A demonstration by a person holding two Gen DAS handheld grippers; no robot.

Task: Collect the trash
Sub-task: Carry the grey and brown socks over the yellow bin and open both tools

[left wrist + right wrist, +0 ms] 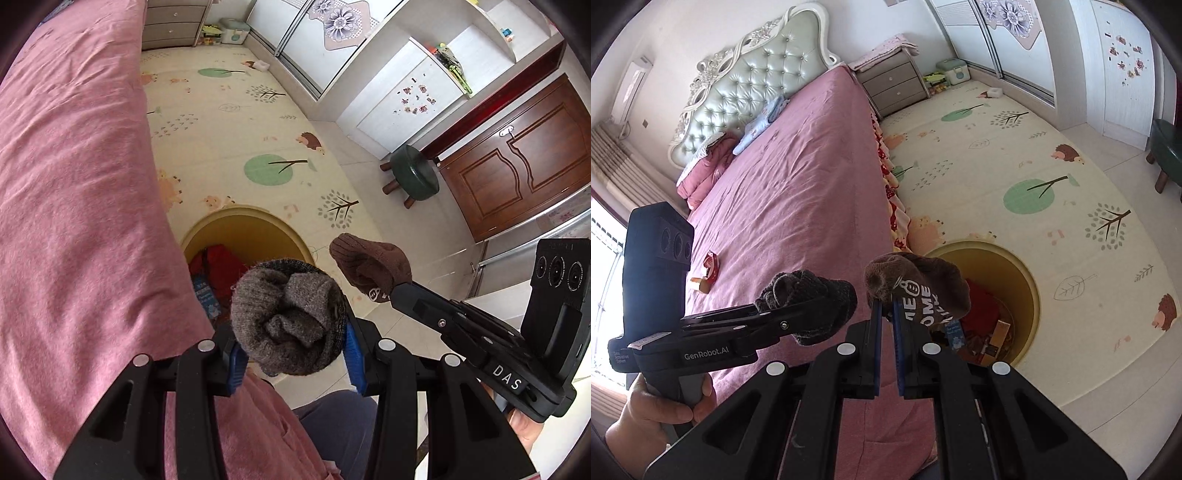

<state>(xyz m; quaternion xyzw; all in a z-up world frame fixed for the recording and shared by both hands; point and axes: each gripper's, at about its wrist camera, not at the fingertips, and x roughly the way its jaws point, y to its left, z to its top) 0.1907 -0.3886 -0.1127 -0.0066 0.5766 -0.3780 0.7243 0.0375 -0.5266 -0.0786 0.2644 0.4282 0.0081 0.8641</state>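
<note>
The left gripper point(291, 354) pinches a bunched grey knitted sock point(288, 317) between its blue pads, held above the edge of the pink-covered bed point(74, 184). Just beside it, the right gripper point(886, 306) has its pads pressed nearly together on a thin fold of a brown sock point(919, 284) with white lettering. Both socks hang near the round yellow bin point(1027, 280), which stands on the patterned play mat point(1015, 155) against the bed and already holds red and blue wrappers. Further off on the bed lies a small red wrapper point(711, 264).
</note>
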